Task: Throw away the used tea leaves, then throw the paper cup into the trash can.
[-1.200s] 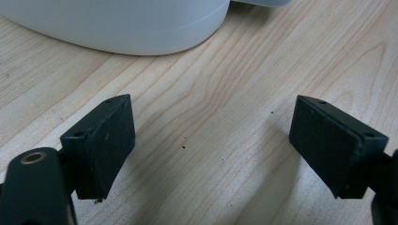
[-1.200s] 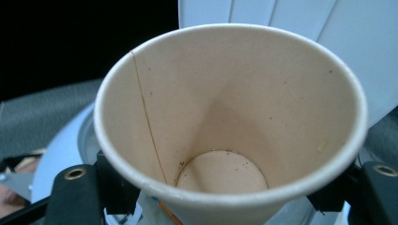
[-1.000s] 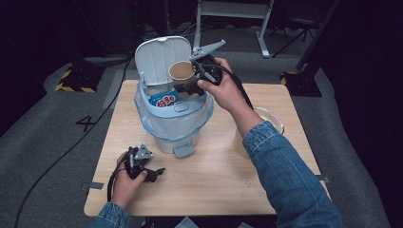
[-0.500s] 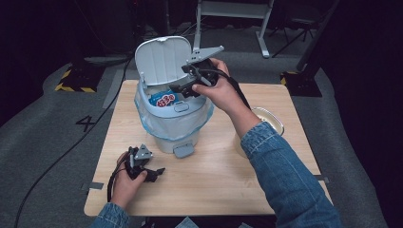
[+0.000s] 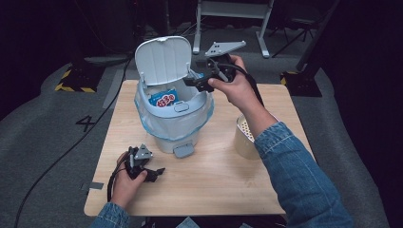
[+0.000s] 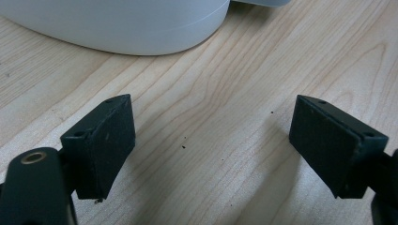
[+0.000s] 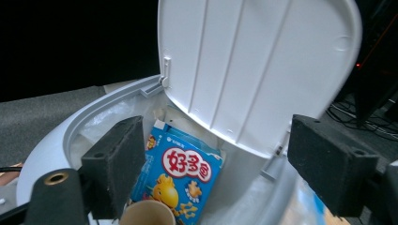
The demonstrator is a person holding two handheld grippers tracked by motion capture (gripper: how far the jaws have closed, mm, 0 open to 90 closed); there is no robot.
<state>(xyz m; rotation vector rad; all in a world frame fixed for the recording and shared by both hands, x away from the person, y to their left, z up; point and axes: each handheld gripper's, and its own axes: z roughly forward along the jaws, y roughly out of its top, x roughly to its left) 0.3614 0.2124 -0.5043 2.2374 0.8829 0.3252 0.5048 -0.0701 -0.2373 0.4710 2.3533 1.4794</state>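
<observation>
Black foam fingers of the right gripper stand apart, having just narrowed with nothing between them, above the white plastic pedal bin at the desk's far edge. Inside lie one brown paper cup and one blue snack box. Drop seemingly done; next, withdraw. Left gripper, fingers open, rests near the front-left corner.

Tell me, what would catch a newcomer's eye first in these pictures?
The white bin in the middle of the wooden table, with its lid standing open and a clear liner around it. Inside lie a bright blue snack box and a paper cup. The right gripper hangs at the bin's rim, its jaws apart with nothing between them, having just been closing.
</observation>
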